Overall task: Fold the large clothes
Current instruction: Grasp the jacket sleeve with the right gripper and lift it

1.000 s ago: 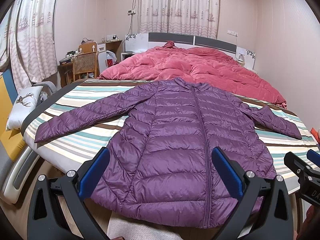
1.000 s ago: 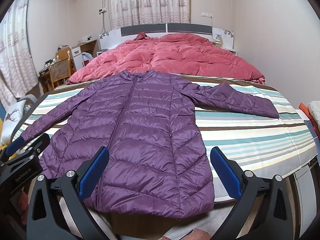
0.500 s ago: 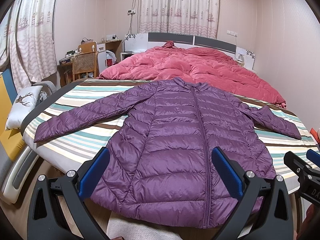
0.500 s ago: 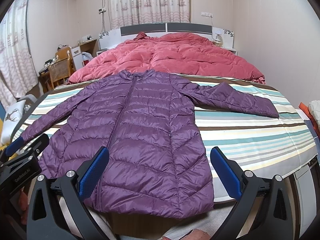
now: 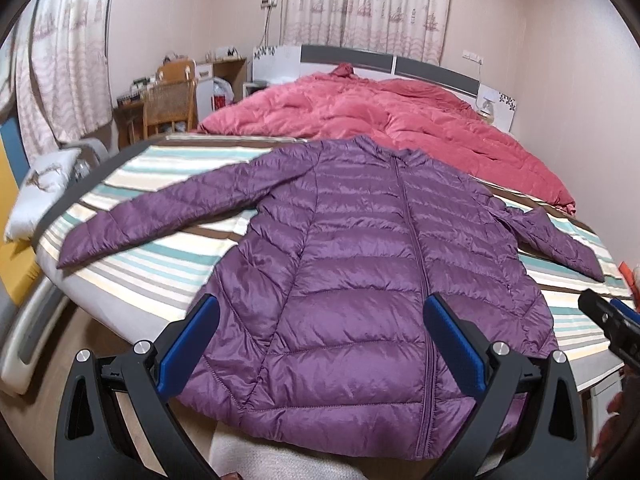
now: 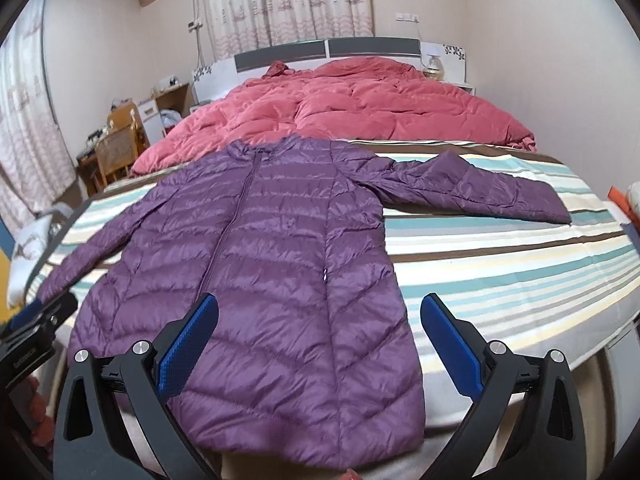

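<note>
A purple quilted down jacket (image 5: 360, 264) lies flat and zipped on the striped bed sheet (image 5: 160, 256), sleeves spread left and right, hem toward me at the bed's front edge. It also shows in the right wrist view (image 6: 272, 264). My left gripper (image 5: 320, 340) is open and empty above the hem, left of the zip. My right gripper (image 6: 320, 340) is open and empty above the jacket's right hem side. The right gripper's tip (image 5: 608, 320) shows at the right edge of the left wrist view; the left gripper's tip (image 6: 36, 320) shows at the left edge of the right wrist view.
A rumpled red duvet (image 5: 384, 120) covers the far half of the bed up to the headboard (image 6: 328, 50). A wooden chair (image 5: 170, 106) and desk stand far left. A white pillow (image 5: 40, 192) lies beside the bed's left edge.
Both grippers have moved forward and lower toward the jacket's hem, so the jacket looks larger. The jaws stay open. The jacket has not moved.
</note>
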Tool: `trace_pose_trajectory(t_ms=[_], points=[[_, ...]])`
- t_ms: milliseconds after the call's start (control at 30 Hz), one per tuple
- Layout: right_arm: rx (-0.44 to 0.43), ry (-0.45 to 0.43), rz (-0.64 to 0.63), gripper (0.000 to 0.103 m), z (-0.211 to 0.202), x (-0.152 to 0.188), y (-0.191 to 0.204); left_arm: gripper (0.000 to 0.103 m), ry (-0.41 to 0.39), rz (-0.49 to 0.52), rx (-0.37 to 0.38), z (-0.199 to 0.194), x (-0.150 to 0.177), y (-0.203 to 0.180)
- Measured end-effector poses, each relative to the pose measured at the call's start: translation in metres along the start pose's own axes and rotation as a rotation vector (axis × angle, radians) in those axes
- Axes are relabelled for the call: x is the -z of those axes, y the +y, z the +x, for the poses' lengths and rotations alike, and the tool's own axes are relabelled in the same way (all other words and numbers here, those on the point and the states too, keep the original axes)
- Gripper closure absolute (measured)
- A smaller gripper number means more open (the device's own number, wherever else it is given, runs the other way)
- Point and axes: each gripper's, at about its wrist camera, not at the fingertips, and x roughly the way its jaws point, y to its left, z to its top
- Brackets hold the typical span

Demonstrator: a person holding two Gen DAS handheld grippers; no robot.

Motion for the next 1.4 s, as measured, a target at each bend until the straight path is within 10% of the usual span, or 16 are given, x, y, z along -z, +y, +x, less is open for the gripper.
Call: trace_pose_trajectory(t_ms=[767,1033,1400], points=[[0.16,0.106,0.387,0.004,0.135,-0.048,-0.193,0.002,0.013,-0.002,-0.196,0.103,-0.038,0.029],[0.126,0.089,0.619,0.033,0.163,-0.056,-0.264,0.002,0.051,-0.009,-0.255,0.143,-0.05,0.044],[0.105,-0.006,0.994,0.048,0.192,-0.049,-0.351,0.002,0.091,-0.009,-0.315,0.188,-0.046,0.056]])
